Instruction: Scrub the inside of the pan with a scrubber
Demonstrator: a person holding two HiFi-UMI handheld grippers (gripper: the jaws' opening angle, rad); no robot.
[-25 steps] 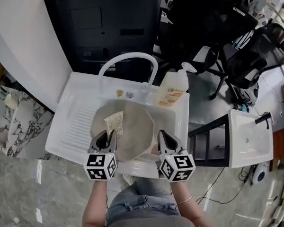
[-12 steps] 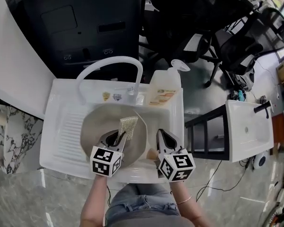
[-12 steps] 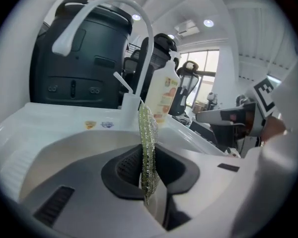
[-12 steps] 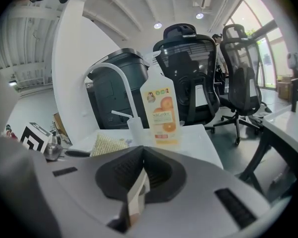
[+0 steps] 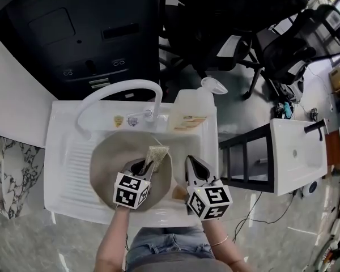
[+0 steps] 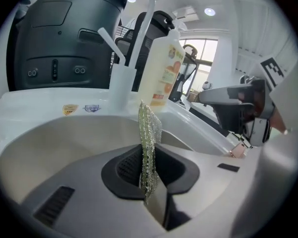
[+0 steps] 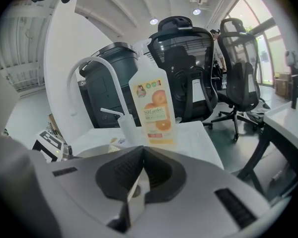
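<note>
The left gripper [image 6: 148, 150] is pinched shut on the scrubber [image 6: 149, 125], a thin silvery mesh pad. The pad stands on edge between the jaws and sticks out past their tips. In the head view this pair sits low in the middle of the frame, over the pan [image 5: 107, 157]. The scrubber's free end is above the pan's right part, near the rim; whether the mesh touches the metal I cannot tell. The pan lies in the white sink [image 5: 65, 169] and fills most of the basin. A brown stub [image 5: 178, 192], seemingly its handle, points to the lower right.

The right gripper [image 7: 140, 155] has its jaws pressed together, and nothing shows clearly between them. It hovers just right of the pan, above the stub, with its tips aimed toward the top of the frame. Beyond both grippers, at the sink's back edge, stands the arched white tap [image 5: 119, 92]. To its right is a bottle [image 5: 192, 111] with an orange label.
</note>
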